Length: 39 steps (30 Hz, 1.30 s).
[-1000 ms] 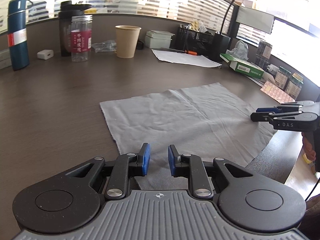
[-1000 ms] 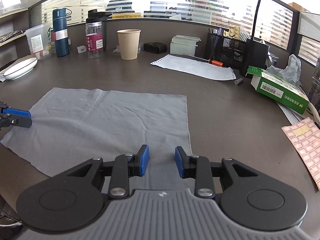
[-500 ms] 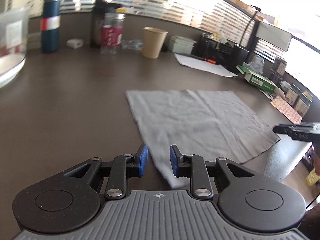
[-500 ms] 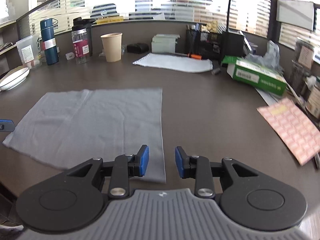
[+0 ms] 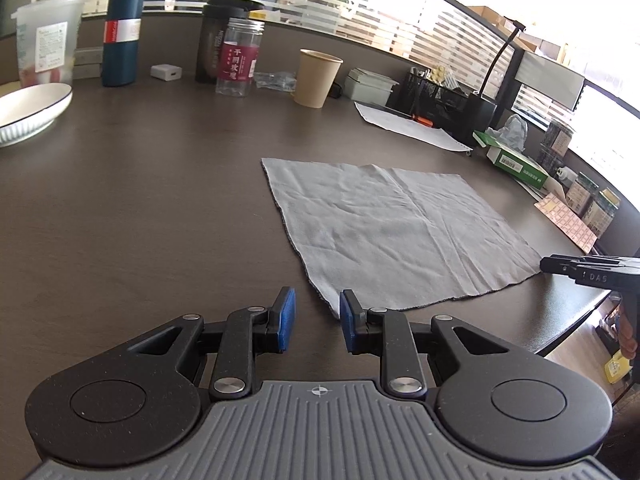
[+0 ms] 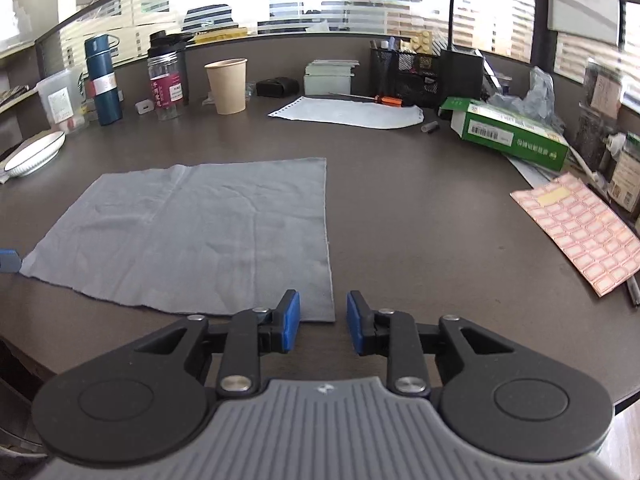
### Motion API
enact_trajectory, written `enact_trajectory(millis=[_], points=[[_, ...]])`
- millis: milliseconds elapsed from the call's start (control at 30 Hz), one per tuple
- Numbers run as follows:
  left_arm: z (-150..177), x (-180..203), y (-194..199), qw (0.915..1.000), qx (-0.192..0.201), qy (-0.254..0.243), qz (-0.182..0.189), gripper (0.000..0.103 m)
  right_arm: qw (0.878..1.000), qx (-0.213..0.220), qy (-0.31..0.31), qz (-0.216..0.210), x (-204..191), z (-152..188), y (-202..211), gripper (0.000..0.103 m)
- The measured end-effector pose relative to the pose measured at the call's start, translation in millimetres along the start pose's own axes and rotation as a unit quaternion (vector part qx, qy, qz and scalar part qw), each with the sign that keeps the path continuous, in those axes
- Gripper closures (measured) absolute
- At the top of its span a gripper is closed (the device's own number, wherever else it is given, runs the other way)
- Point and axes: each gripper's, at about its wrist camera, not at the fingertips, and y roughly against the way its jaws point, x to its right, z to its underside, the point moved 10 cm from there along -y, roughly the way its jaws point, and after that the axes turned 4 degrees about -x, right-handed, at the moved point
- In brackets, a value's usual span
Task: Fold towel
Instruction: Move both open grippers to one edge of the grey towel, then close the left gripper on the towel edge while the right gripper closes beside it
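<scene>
A grey towel (image 5: 396, 236) lies flat and unfolded on the dark desk; it also shows in the right wrist view (image 6: 200, 236). My left gripper (image 5: 314, 320) is open and empty, its jaws just short of the towel's near left corner. My right gripper (image 6: 323, 322) is open and empty, its jaws just short of the towel's near right corner. The right gripper's tip shows at the right edge of the left wrist view (image 5: 580, 268). A blue pad of the left gripper shows at the left edge of the right wrist view (image 6: 9, 260).
A white bowl (image 5: 28, 112), blue flask (image 5: 122, 24), jar (image 5: 238, 60) and paper cup (image 5: 316, 78) stand at the back. A white sheet (image 6: 352, 112), green box (image 6: 508, 132) and pink sheet (image 6: 580, 228) lie to the right. The desk's front edge runs close below the towel.
Both grippers have drawn apart, from over the towel's near edge to its two near corners, left going left and right going right. Both stayed open. The towel has not moved.
</scene>
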Motion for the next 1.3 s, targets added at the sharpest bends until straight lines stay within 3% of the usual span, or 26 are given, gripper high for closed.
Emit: enact_trajectory(millis=[367,567,633,767,967,1300], points=[[2.5,10.4,-3.4,0.9999,-0.001,-0.008,0.011,0.075,1.0,0.002,0.0,-0.003,-0.6,0.6,0.4,0.084],[3.4,12.7,-5.8,0.9998,-0.001,-0.019,0.008,0.089,1.0,0.003,0.004,-0.005,1.6,2.8,0.4,0.085],[3.5,12.2,-6.0,0.9998,0.0,-0.02,0.007,0.092,1.0,0.003,0.006,-0.008,-0.1,2.9,0.8,0.094],[3.9,13.7,-7.2,0.9997,-0.001,-0.023,0.011,0.1,1.0,0.004,0.013,-0.01,-4.2,2.0,0.8,0.098],[0.6,10.6,-7.6,0.9998,0.005,-0.004,0.021,0.101,1.0,0.008,-0.002,-0.017,-2.7,-2.9,1.3,0.099],[-39.0,6.5,-3.9,0.9959,0.059,0.032,0.061,0.101,0.998,0.044,-0.021,-0.034,-3.8,-39.0,-8.7,0.099]])
